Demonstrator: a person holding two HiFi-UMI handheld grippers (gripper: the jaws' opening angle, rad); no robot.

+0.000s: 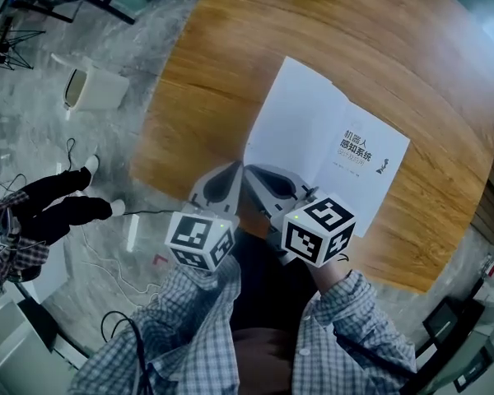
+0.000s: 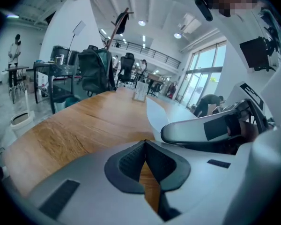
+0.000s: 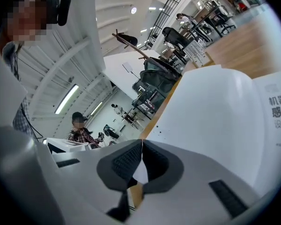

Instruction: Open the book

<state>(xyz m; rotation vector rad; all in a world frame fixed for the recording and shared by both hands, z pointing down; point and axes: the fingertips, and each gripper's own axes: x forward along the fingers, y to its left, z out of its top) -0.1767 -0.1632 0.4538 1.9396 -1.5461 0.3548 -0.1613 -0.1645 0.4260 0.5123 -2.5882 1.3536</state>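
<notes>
Head view shows the book (image 1: 329,138) already lying spread open on the wooden table (image 1: 230,39), a blank page to the left of the spine and a printed title page to the right. Its spine runs away from the person. The right gripper (image 3: 141,144) sits at the book's near left corner, tips together, nothing seen clamped between them. The left gripper (image 2: 145,144), also closed and empty, hangs just beside it over bare wood. The right is judged nearer for any further page turn.
</notes>
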